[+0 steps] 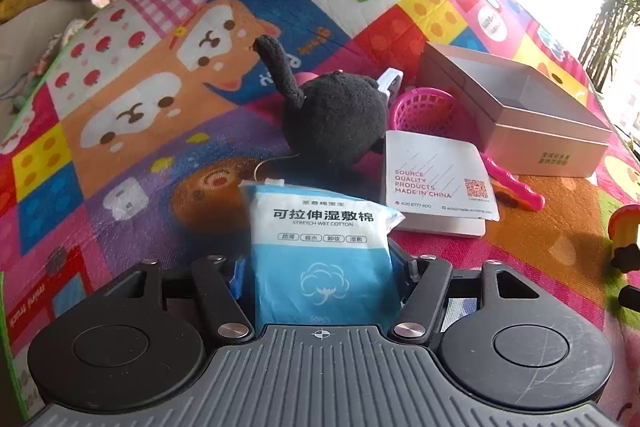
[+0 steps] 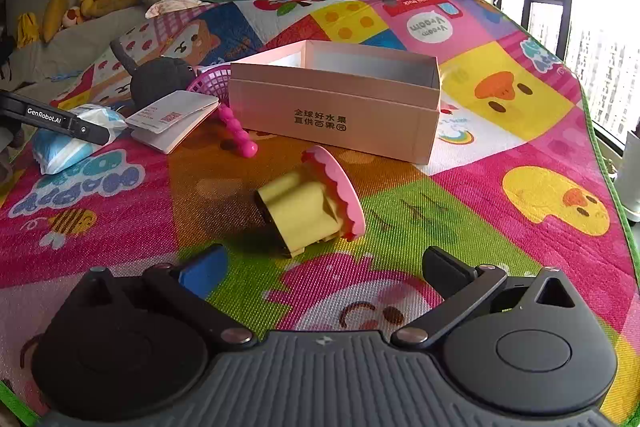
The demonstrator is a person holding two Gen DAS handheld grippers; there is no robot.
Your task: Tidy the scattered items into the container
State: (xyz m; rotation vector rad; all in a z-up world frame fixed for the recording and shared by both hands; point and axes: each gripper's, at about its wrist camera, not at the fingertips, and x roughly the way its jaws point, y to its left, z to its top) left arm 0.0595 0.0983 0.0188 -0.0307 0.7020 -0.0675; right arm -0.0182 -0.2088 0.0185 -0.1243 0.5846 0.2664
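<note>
The left gripper point(image 1: 320, 267) has its two fingers on the sides of a blue and white pack point(image 1: 320, 247) of wet cotton. The pack sits between the fingers and they squeeze it. In the right wrist view, the pack point(image 2: 72, 143) lies at the far left of the mat point(image 2: 400, 211) with the left gripper point(image 2: 92, 137) on top of it.

Just past the pack sits a black plush toy point(image 1: 334, 115) with a long tail sticking up. To the right of the toy is a white card point(image 1: 436, 175). It lies on a flat white thing. Behind the card is a pink basket point(image 1: 428, 109). A pink handle point(image 1: 516, 189) sticks out from under the card on the right side.

Farther right is the box point(image 1: 520, 115). It is open on top, and what shows of its inside is bare. In the right wrist view, the box point(image 2: 340, 115) sits in the middle of the mat, with the card point(image 2: 172, 115) and the basket point(image 2: 212, 85) close to its left end.

Nearer than the box lies a yellow and pink toy point(image 2: 312, 203), tipped on its side. The right gripper point(image 2: 320, 267) is just in front of that toy. Its fingers are wide apart and hold nothing.
</note>
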